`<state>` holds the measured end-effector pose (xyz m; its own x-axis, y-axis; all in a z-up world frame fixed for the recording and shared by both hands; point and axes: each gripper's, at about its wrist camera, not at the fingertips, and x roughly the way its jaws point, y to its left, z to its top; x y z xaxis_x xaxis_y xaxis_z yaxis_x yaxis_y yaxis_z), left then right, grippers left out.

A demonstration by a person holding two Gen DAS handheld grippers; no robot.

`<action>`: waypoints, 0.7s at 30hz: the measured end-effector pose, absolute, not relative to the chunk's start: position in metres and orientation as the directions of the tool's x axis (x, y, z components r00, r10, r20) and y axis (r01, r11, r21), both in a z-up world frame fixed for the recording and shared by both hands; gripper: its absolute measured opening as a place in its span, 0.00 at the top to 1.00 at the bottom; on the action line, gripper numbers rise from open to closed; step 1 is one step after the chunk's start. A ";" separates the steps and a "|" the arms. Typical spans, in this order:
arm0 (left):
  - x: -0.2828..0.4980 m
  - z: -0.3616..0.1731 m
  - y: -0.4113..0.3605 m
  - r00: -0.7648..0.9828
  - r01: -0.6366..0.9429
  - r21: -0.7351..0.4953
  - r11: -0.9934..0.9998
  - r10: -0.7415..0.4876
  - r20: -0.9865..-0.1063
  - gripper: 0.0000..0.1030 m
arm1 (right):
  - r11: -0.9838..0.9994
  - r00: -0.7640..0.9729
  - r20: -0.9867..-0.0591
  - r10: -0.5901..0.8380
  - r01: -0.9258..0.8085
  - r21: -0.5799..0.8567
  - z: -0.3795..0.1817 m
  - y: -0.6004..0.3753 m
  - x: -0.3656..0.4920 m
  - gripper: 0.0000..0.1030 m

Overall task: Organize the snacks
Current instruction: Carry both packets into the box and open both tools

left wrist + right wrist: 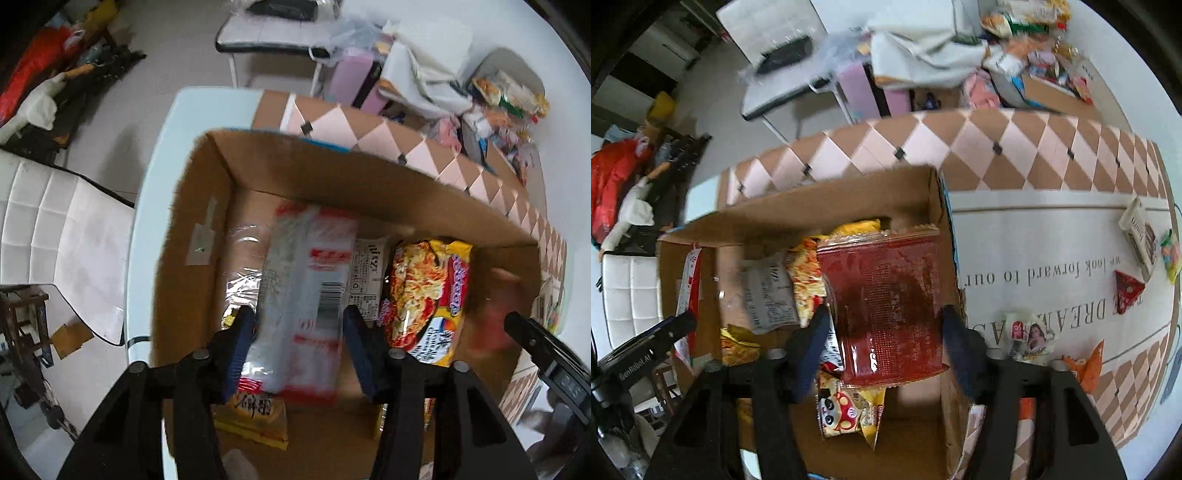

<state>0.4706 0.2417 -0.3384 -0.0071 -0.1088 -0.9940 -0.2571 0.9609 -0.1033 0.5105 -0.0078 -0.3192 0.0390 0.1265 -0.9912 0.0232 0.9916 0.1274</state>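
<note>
1. Left gripper (299,347) points down into the cardboard box (192,206). A red-and-white clear packet (306,295) lies between the blue pads (240,343); the jaws stand slightly wider than it, and blur hides whether the left pad touches.
2. Right gripper (882,347) also points down into the box (827,199). Jaws are parted wide, with a dark red packet (886,299) between them; the fingers (955,347) show a thin gap on both sides, no pressing seen.
3. Box floor is crowded: a yellow-and-red noodle packet (424,295) beside the clear packet, a white printed sachet (367,273) between them, and a yellow packet (255,417) near the box's near wall.
4. Bare floor remains along the box's left wall and far left corner.
5. The right gripper's far finger sits close to the box's right wall; little room there.
6. On the tablecloth (1034,236) right of the box lie loose snacks: a red triangular packet (1126,291), an orange packet (1086,365).
7. Printing on the packets is blurred; the box's near edge is cut off by gripper bodies.
</note>
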 end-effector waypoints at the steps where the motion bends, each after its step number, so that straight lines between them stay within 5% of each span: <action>1: 0.472 -0.341 0.241 -0.007 -0.245 -0.092 0.965 -0.097 -0.995 0.44 | 0.994 0.044 -0.993 0.110 0.007 0.111 -0.320 -0.004 0.511 0.21; 3: 0.474 -0.345 0.239 -0.012 -0.220 -0.074 0.973 -0.079 -0.997 0.25 | 0.997 0.052 -0.996 0.079 -0.026 0.077 -0.321 0.004 0.510 0.17; 5: 0.475 -0.346 0.239 -0.014 -0.217 -0.082 0.973 -0.087 -0.996 0.21 | 0.997 0.052 -0.996 0.065 -0.038 0.063 -0.324 0.009 0.508 0.12; 21: 0.451 -0.320 0.234 0.045 -0.189 -0.093 0.978 -0.086 -0.995 0.20 | 0.996 0.031 -0.997 0.071 -0.052 0.069 -0.324 0.015 0.483 0.10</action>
